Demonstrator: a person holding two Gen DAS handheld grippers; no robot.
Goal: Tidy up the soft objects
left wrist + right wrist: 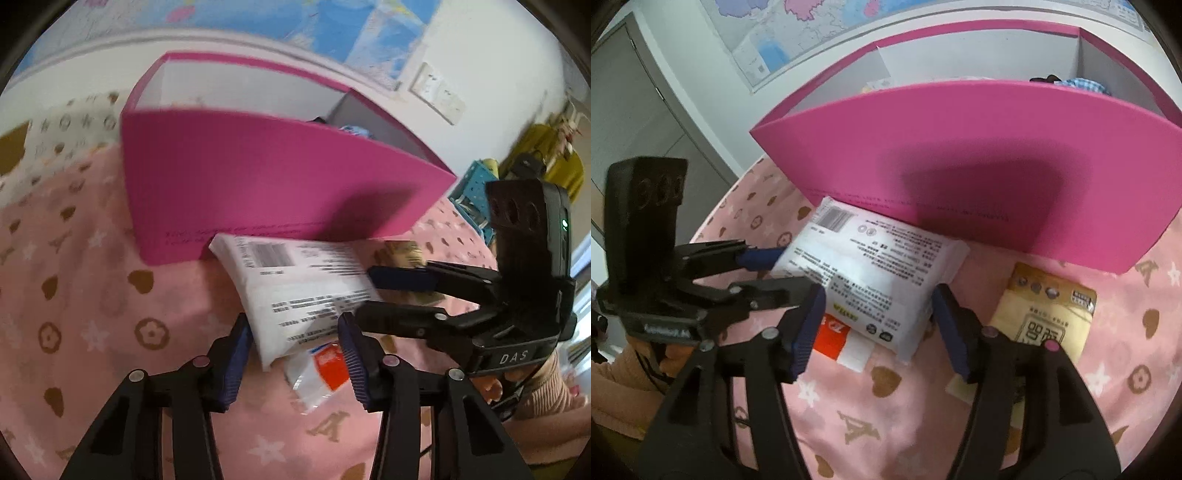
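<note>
Both apart astride barcoded white pack [295,280]: left tool [295,332], right tool [365,295] with "DAS" lettering.

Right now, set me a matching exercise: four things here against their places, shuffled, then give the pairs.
Things:
1. white pack
2. tan packet
3. pink box
4. red-and-white packet

Places:
A. part hidden under the white pack
B. behind the packs, standing open
C. alone on the blanket, right of the white pack in the right wrist view
D. against the box's front wall, between both grippers

Pairs: 1-D, 2-C, 3-B, 4-A
</note>
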